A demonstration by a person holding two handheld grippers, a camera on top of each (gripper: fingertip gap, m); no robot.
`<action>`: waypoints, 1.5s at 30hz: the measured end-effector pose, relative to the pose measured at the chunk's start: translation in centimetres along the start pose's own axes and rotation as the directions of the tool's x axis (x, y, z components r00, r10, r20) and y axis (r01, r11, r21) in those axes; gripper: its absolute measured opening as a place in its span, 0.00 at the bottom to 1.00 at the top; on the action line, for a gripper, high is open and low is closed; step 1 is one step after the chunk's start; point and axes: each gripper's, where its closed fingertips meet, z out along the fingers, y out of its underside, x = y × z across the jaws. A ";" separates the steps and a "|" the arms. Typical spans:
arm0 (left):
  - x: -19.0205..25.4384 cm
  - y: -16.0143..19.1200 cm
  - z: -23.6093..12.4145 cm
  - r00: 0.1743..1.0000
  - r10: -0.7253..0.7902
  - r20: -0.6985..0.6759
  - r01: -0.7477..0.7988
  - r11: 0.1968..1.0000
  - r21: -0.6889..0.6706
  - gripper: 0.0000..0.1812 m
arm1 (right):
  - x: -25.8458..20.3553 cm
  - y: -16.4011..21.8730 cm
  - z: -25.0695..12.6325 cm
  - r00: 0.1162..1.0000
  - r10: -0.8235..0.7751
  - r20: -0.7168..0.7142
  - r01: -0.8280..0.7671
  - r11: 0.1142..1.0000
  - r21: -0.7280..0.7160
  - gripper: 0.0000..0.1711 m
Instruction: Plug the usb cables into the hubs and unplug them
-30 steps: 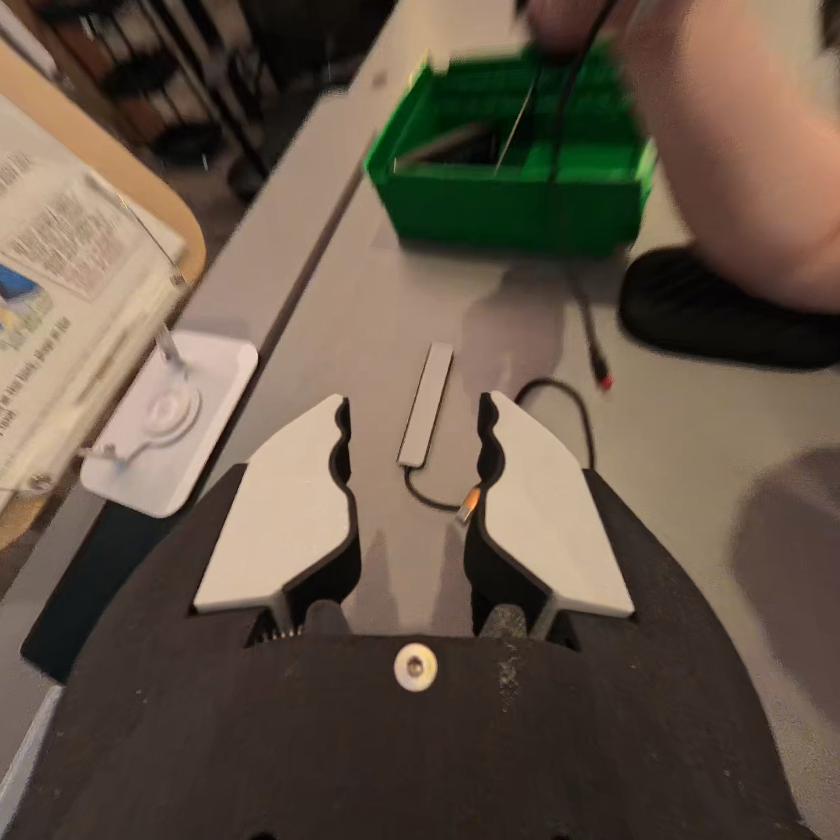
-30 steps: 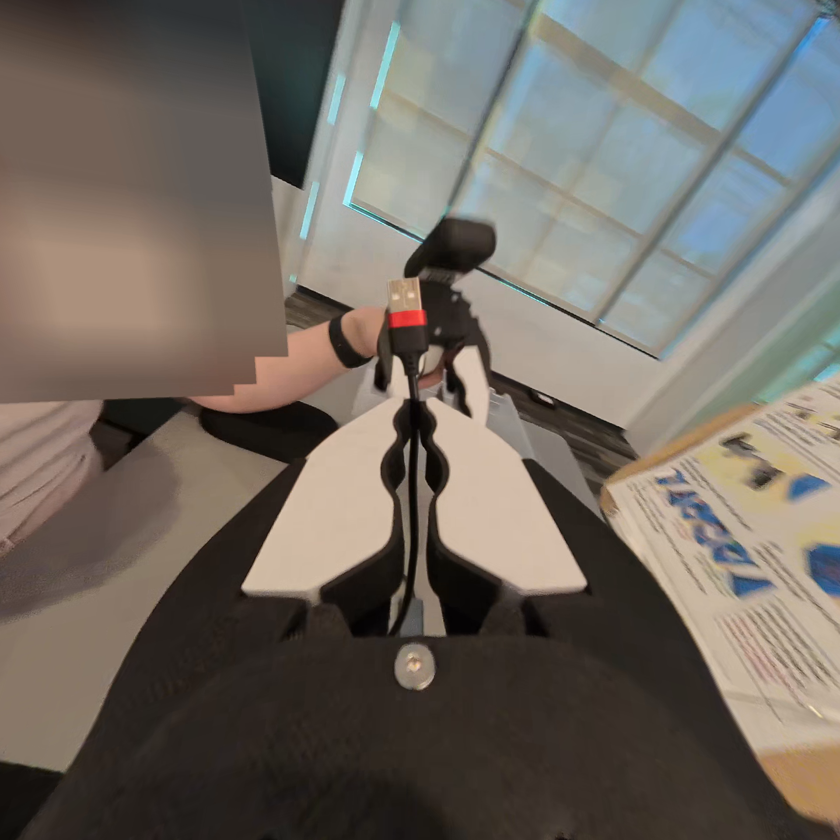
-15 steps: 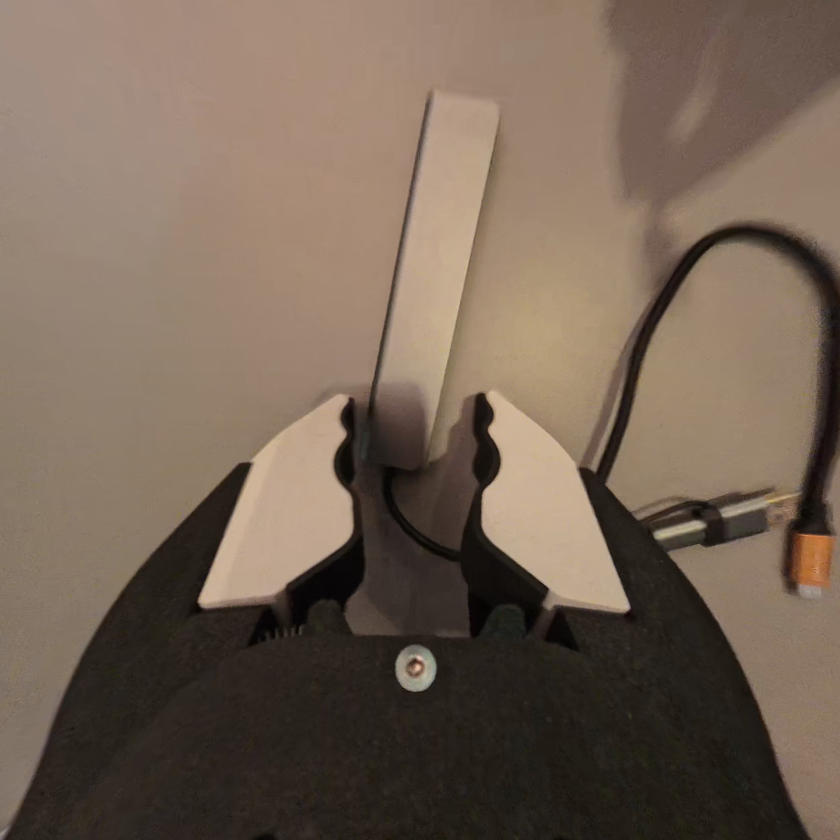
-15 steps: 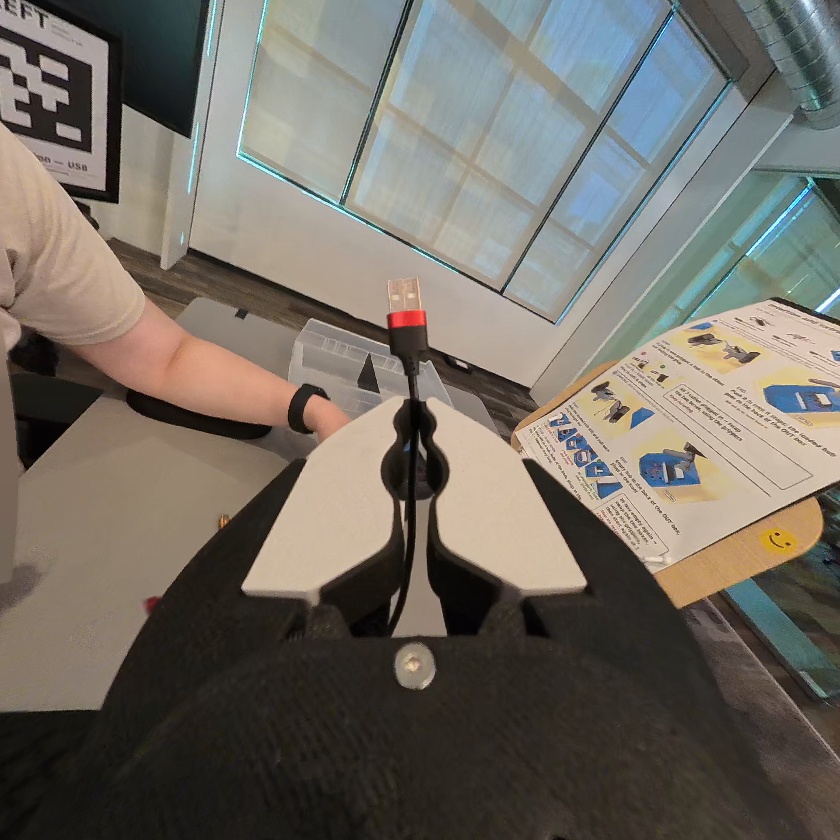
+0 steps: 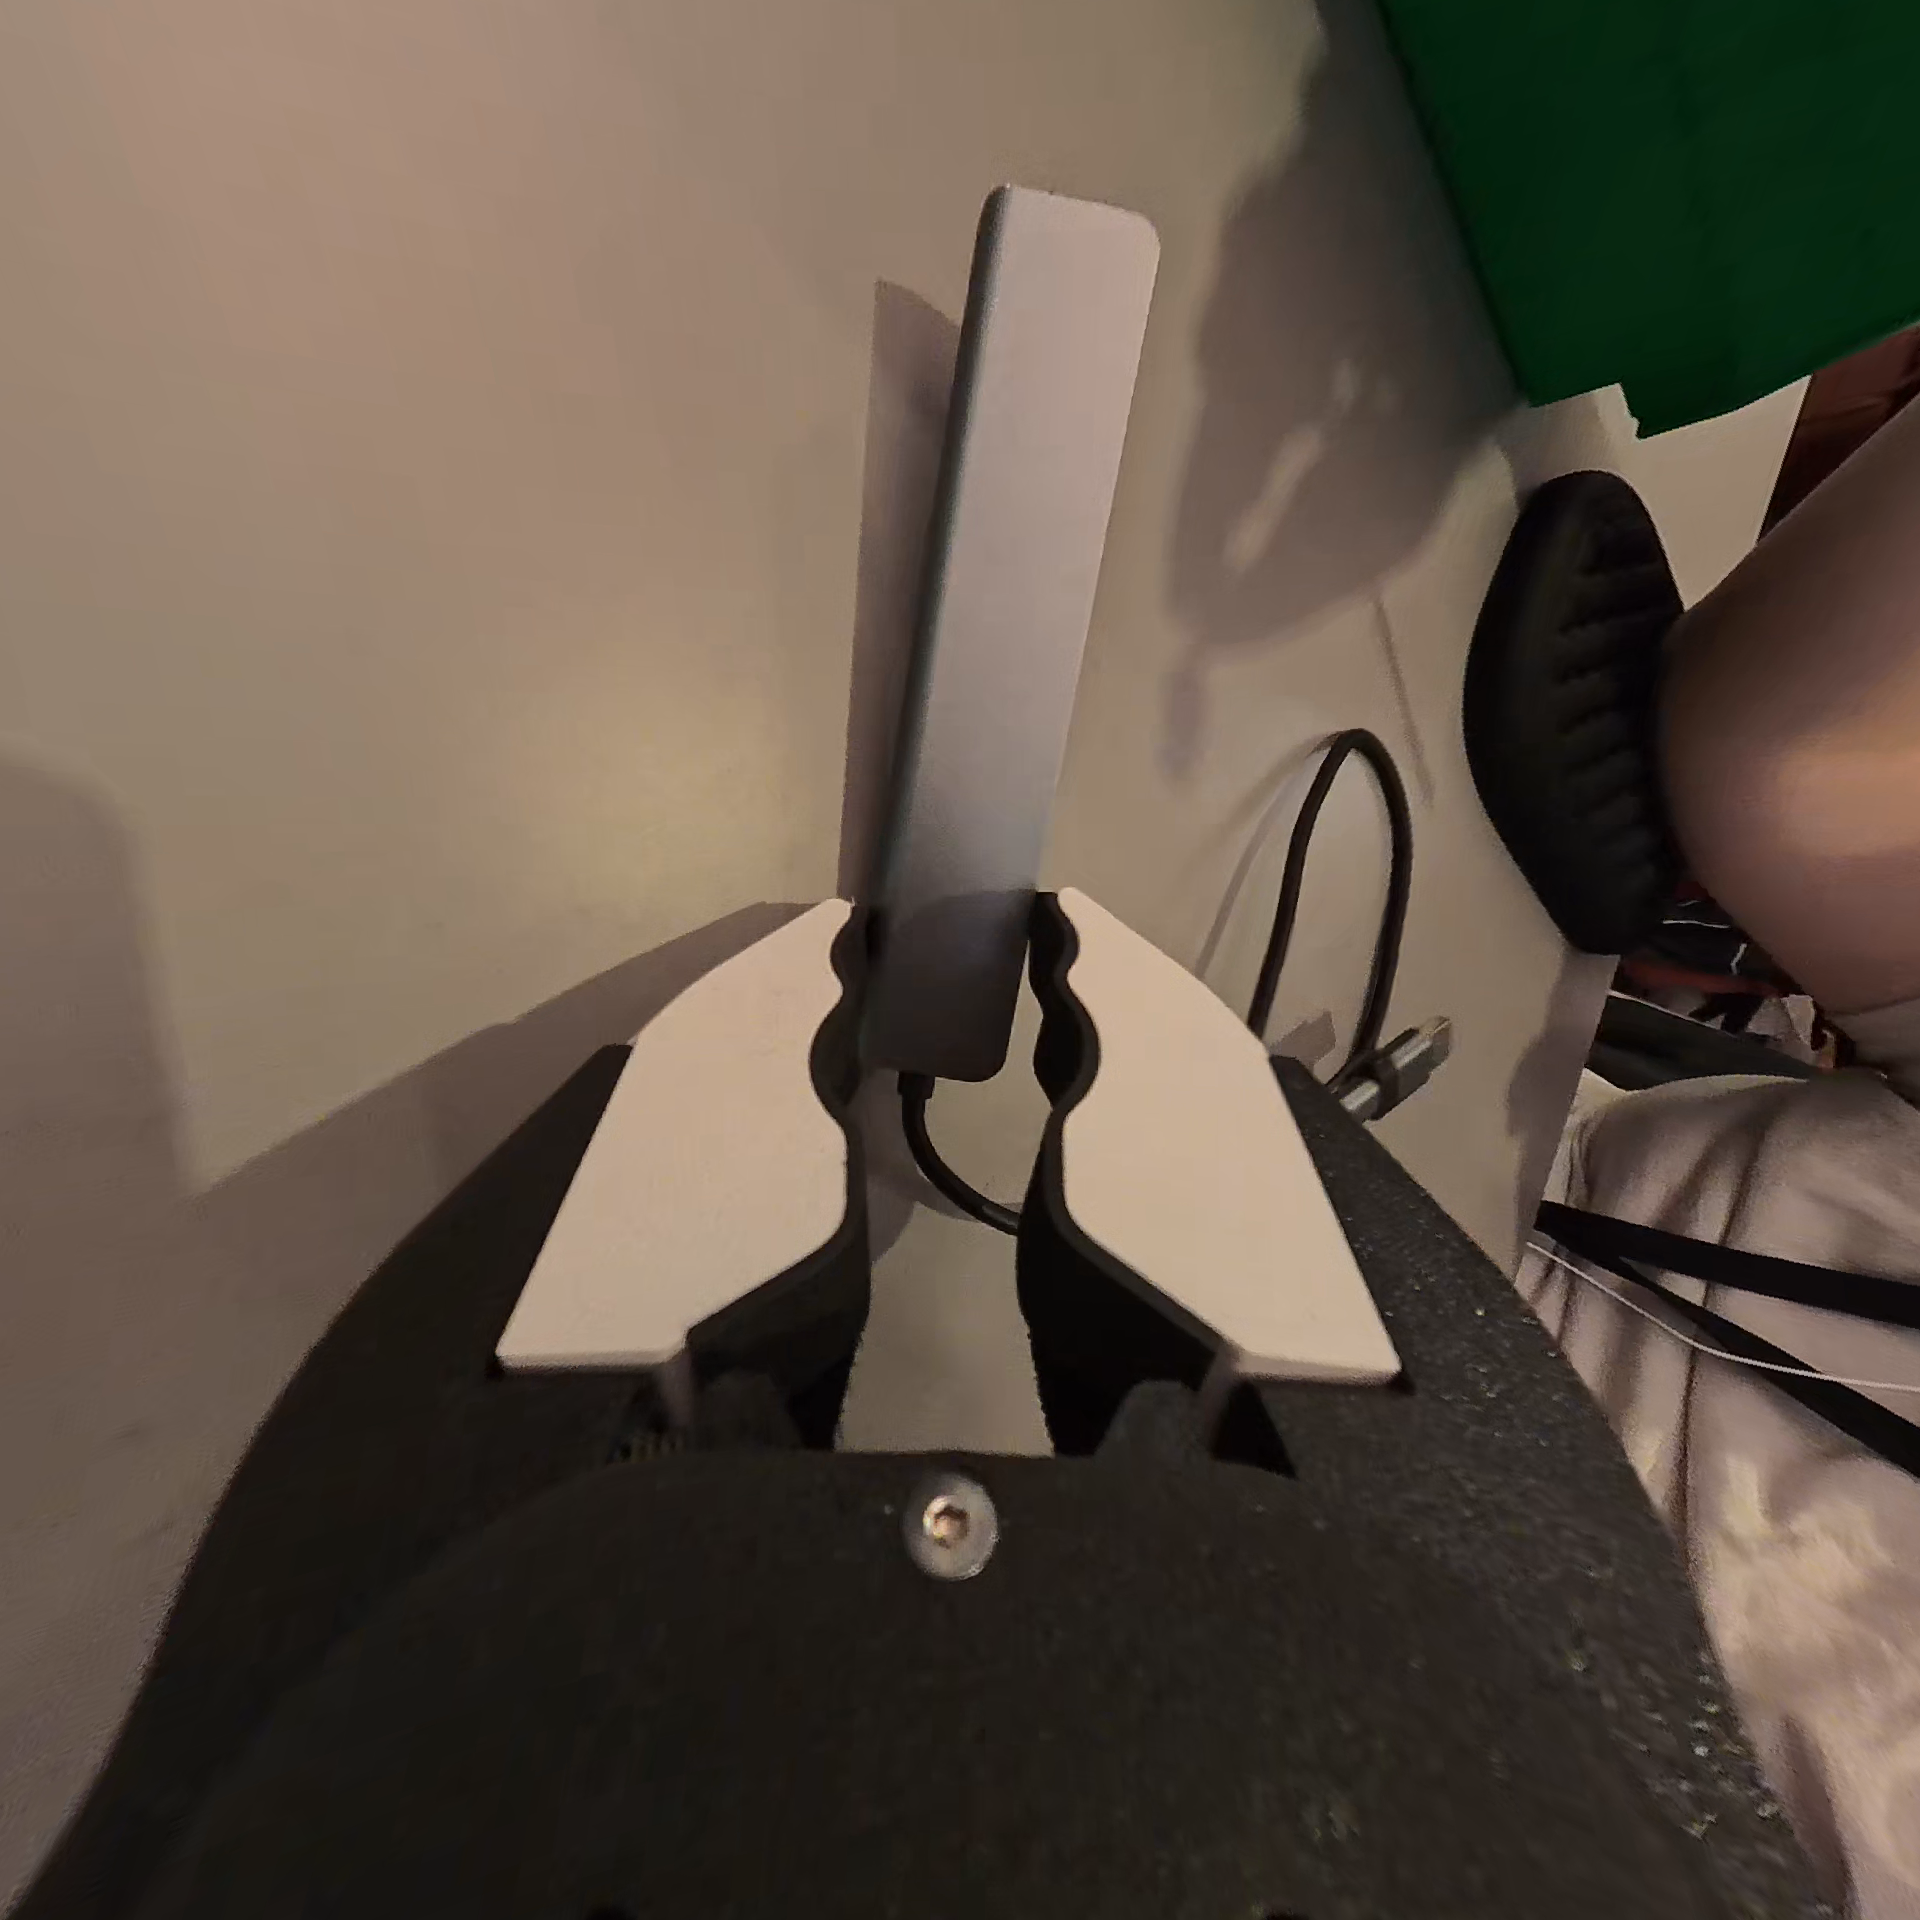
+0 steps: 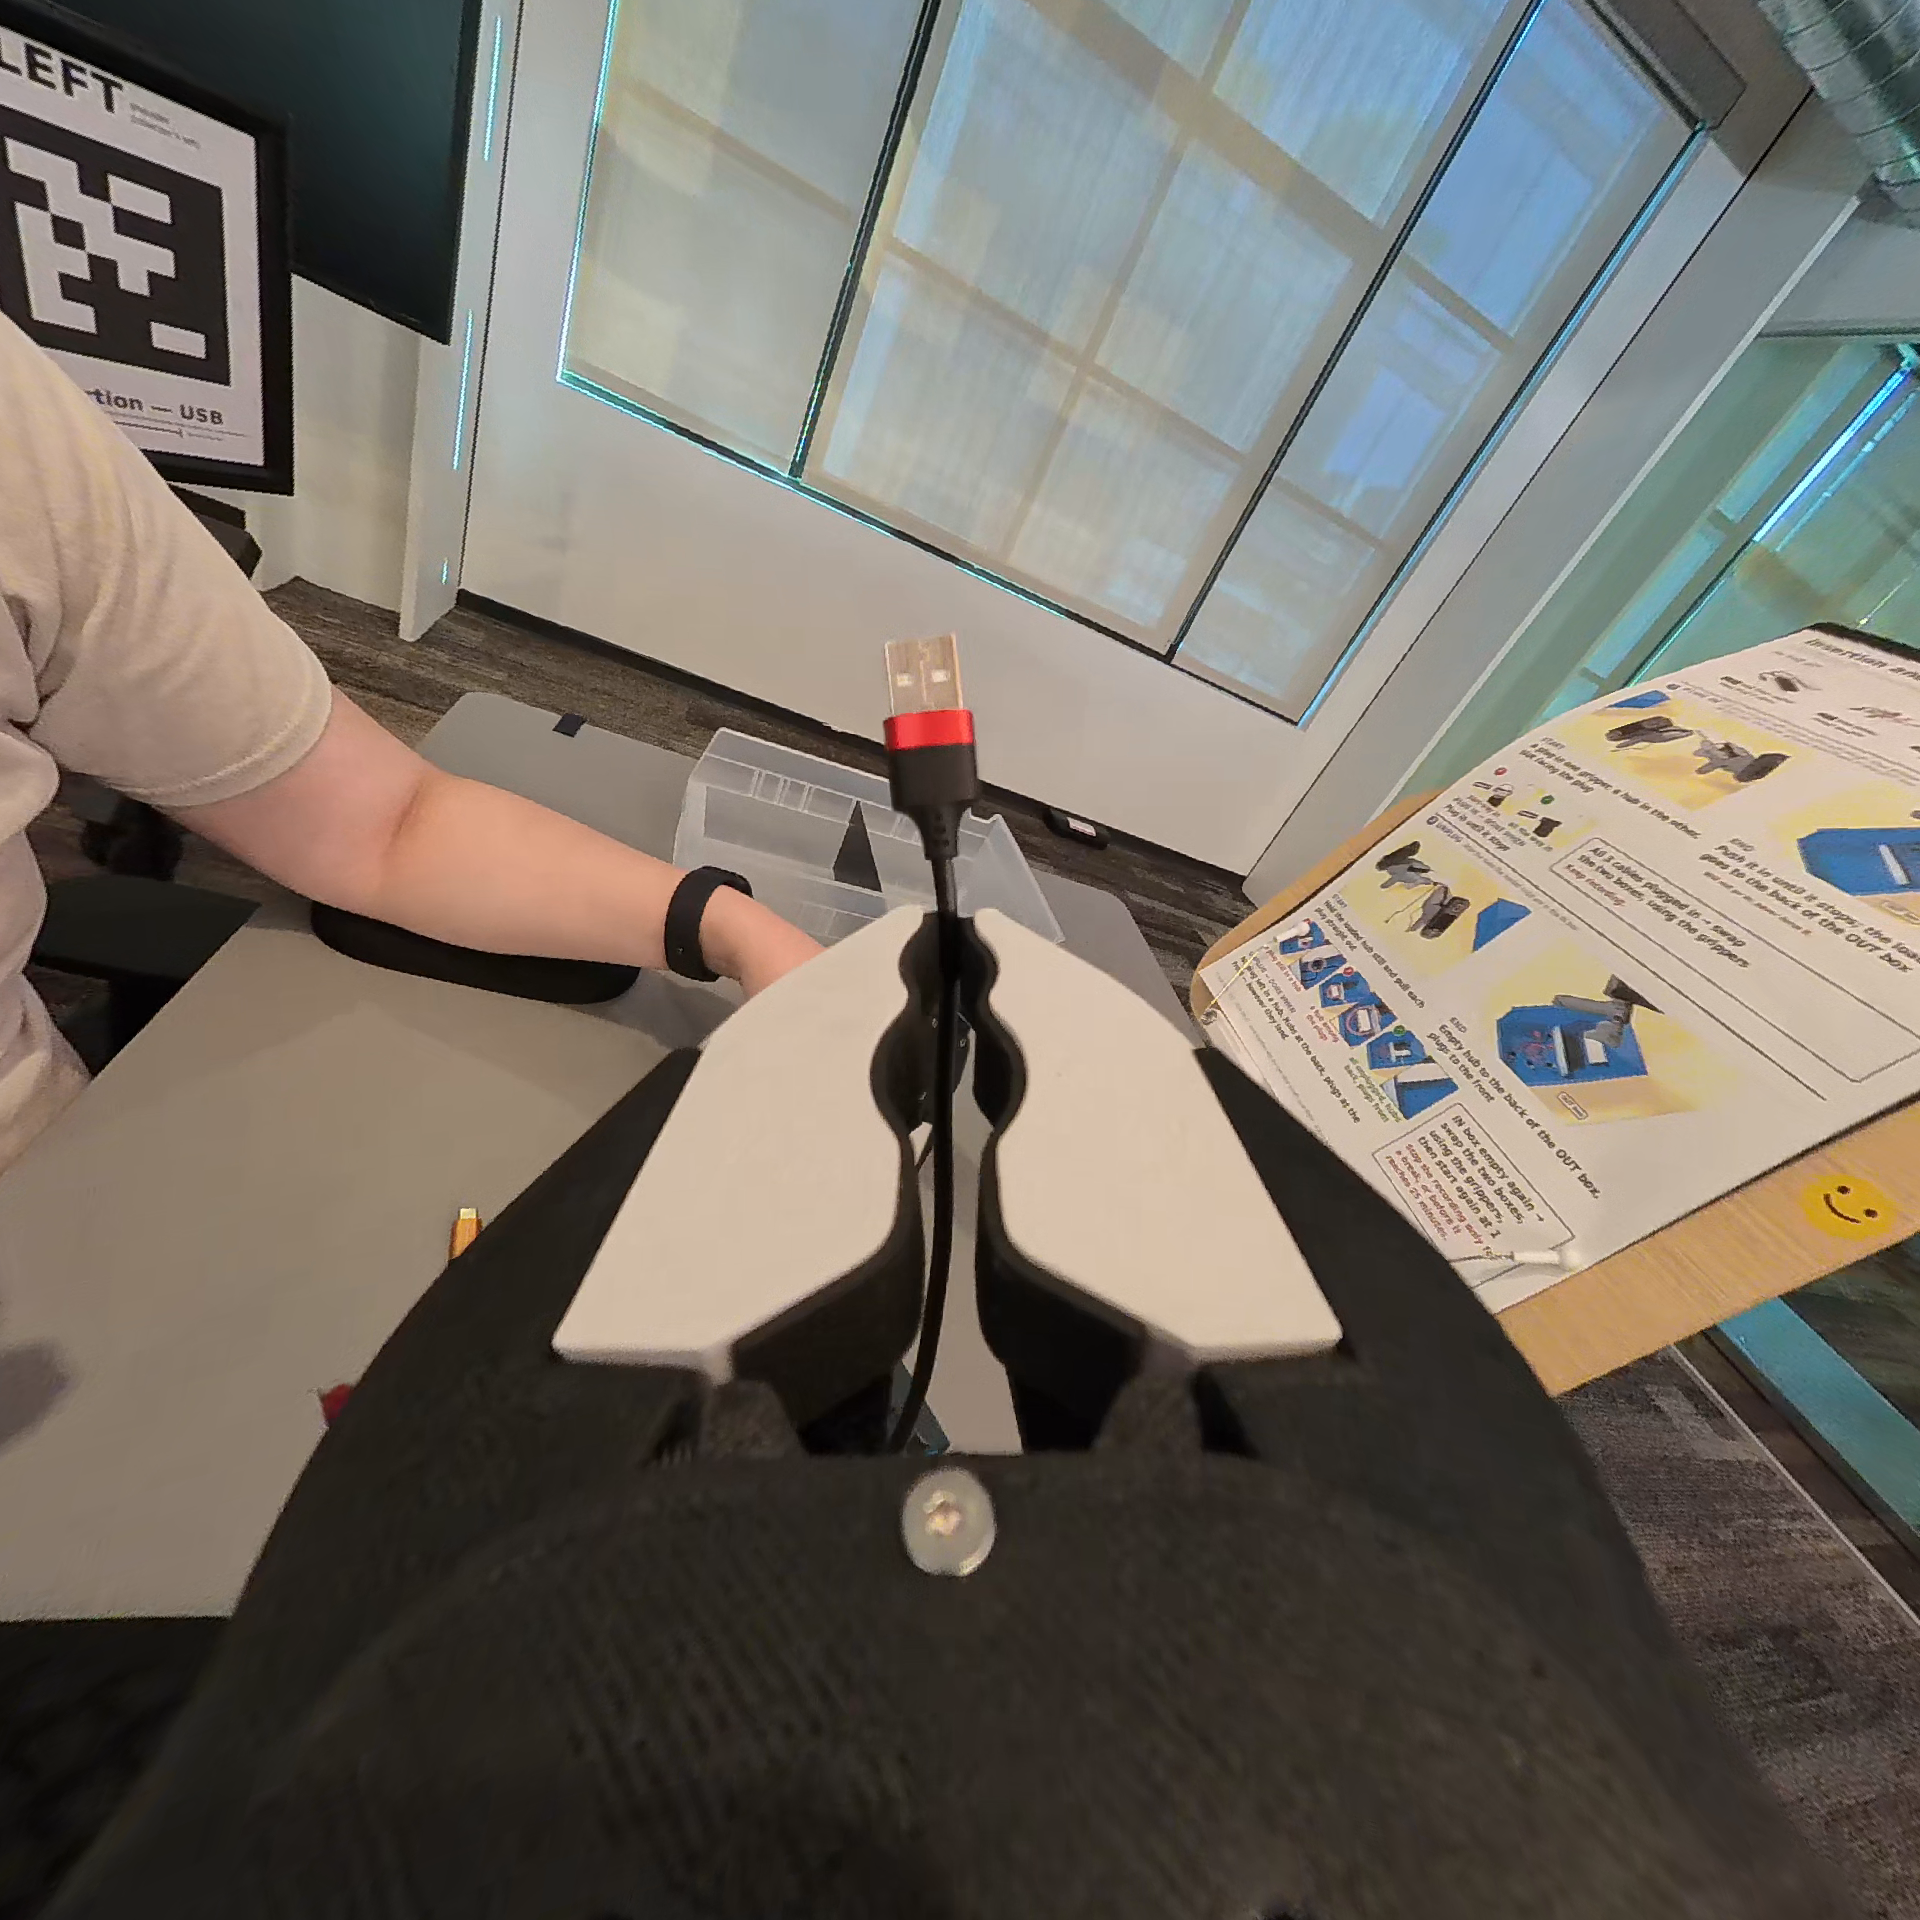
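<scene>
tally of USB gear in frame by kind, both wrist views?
Flat silver USB hub: 1
Red-collared black USB cable: 1
Orange-tipped plug: 1
Grey metal plug: 1
Total: 4

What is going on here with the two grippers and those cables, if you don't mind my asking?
A person is working two handheld grippers on a USB plugging task. The left gripper has its fingers around the near end of a slim silver hub above the grey table. The right gripper is shut on a black USB cable, its red-collared plug pointing up in the air, not yet in the hub.
</scene>
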 end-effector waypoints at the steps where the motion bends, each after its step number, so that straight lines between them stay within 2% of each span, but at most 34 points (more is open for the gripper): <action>1: 0.0 0.0 0.0 1.000 -0.001 -0.003 0.001 1.000 -0.001 0.16 | 0.0 0.1 0.1 1.000 0.000 0.001 0.000 1.000 -0.003 0.02; 4: -0.1 0.0 0.0 1.000 0.006 0.006 -0.006 1.000 -0.006 0.16 | 0.0 0.4 0.5 1.000 0.003 0.007 -0.003 1.000 -0.017 0.02; 6: -0.7 -0.1 -0.3 0.998 0.001 0.058 -0.001 1.000 -0.002 0.16 | 0.3 0.9 0.9 1.000 0.003 -0.003 -0.003 0.999 -0.035 0.02; 8: -2.3 -0.3 -1.0 0.980 0.019 0.198 -0.021 1.000 0.008 0.16 | 1.0 1.7 1.4 0.999 -0.010 -0.043 0.007 0.997 -0.078 0.02; 11: -5.5 -0.4 -2.6 0.887 0.069 0.457 -0.069 0.997 -0.016 0.16 | 2.5 2.6 2.4 0.990 -0.060 -0.130 0.045 0.992 -0.119 0.02; 13: -6.5 -0.4 -3.1 0.838 0.113 0.534 -0.110 0.993 -0.038 0.16 | 3.5 2.7 3.2 0.974 -0.112 -0.196 0.089 0.988 -0.124 0.02; 17: -5.9 -0.5 -3.0 0.863 0.150 0.483 -0.152 0.988 -0.035 0.18 | 4.8 2.9 4.8 0.908 -0.274 -0.317 0.228 0.958 -0.175 0.02; 20: -3.2 -2.8 -5.1 0.940 0.090 0.328 -0.153 0.973 0.171 0.19 | 5.0 3.2 6.4 0.836 -0.415 -0.359 0.337 0.904 -0.262 0.02; 22: -0.1 -4.9 -8.3 0.970 0.100 0.220 -0.173 0.924 0.341 0.24 | 5.2 3.6 7.5 0.782 -0.494 -0.381 0.385 0.862 -0.329 0.02; 24: 3.6 -6.6 -12.4 0.965 0.180 0.190 -0.253 0.826 0.504 0.25 | 5.2 4.4 8.7 0.734 -0.567 -0.374 0.416 0.811 -0.412 0.02; 27: 9.5 -7.7 -17.5 0.911 0.313 0.270 -0.410 0.606 0.682 0.29 | 5.6 6.3 10.3 0.676 -0.656 -0.337 0.426 0.720 -0.548 0.02; 29: 12.1 -7.8 -19.7 0.885 0.329 0.329 -0.456 0.469 0.756 0.24 | 5.5 7.2 11.1 0.645 -0.699 -0.309 0.443 0.672 -0.594 0.02; 31: 13.6 -7.7 -20.7 0.863 0.338 0.376 -0.493 0.393 0.777 0.23 | 5.2 7.7 11.9 0.634 -0.719 -0.284 0.461 0.647 -0.608 0.02; 33: 13.7 -7.5 -20.3 0.854 0.346 0.389 -0.512 0.423 0.747 0.26 | 4.6 8.0 12.6 0.626 -0.735 -0.261 0.490 0.631 -0.601 0.02; 39: 13.6 -7.4 -19.3 0.874 0.394 0.285 -0.458 0.470 0.755 0.16 | 3.1 8.0 14.1 0.619 -0.756 -0.214 0.542 0.607 -0.581 0.02; 41: 13.6 -6.9 -18.5 0.860 0.437 0.263 -0.476 0.502 0.722 0.04 | 3.0 8.0 14.2 0.614 -0.759 -0.217 0.546 0.607 -0.578 0.02; 45: 13.7 -6.8 -18.7 0.856 0.445 0.262 -0.481 0.502 0.719 0.04 | 2.5 8.5 14.5 0.635 -0.752 -0.179 0.565 0.609 -0.557 0.03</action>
